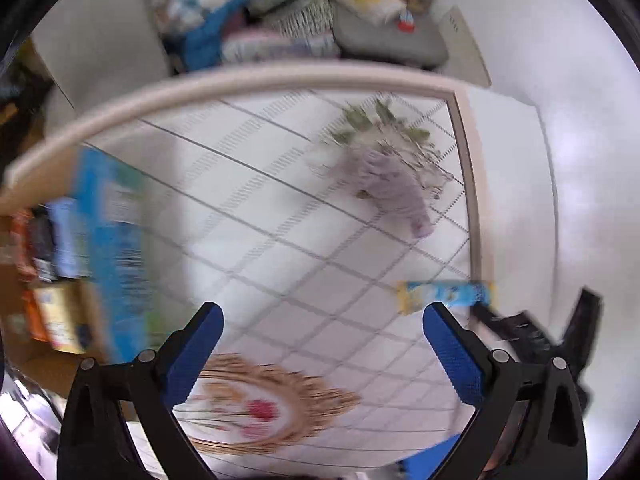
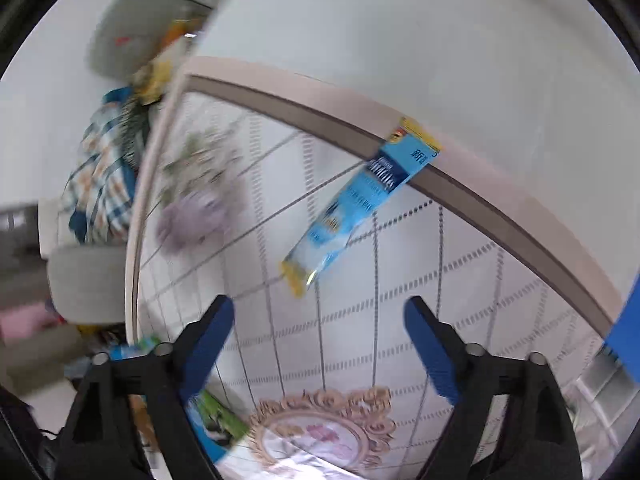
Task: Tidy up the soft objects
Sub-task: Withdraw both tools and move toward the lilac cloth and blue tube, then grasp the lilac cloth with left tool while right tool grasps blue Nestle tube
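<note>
A purple soft bundle with dried green sprigs (image 1: 394, 178) lies on the white checked table cloth near the far right corner; it also shows blurred in the right wrist view (image 2: 196, 208). A blue and yellow soft packet (image 2: 356, 208) lies across the table's beige edge; it also shows in the left wrist view (image 1: 444, 296). My left gripper (image 1: 322, 322) is open and empty above the cloth. My right gripper (image 2: 318, 316) is open and empty, just short of the packet. Both views are motion-blurred.
A round placemat with a gold frilled rim (image 1: 256, 404) lies near both grippers (image 2: 324, 428). A blue box (image 1: 108, 248) and snack packs stand at the left. A grey cushion (image 1: 388, 36) and checked cloth (image 2: 100, 168) lie beyond the table rim (image 1: 256, 80).
</note>
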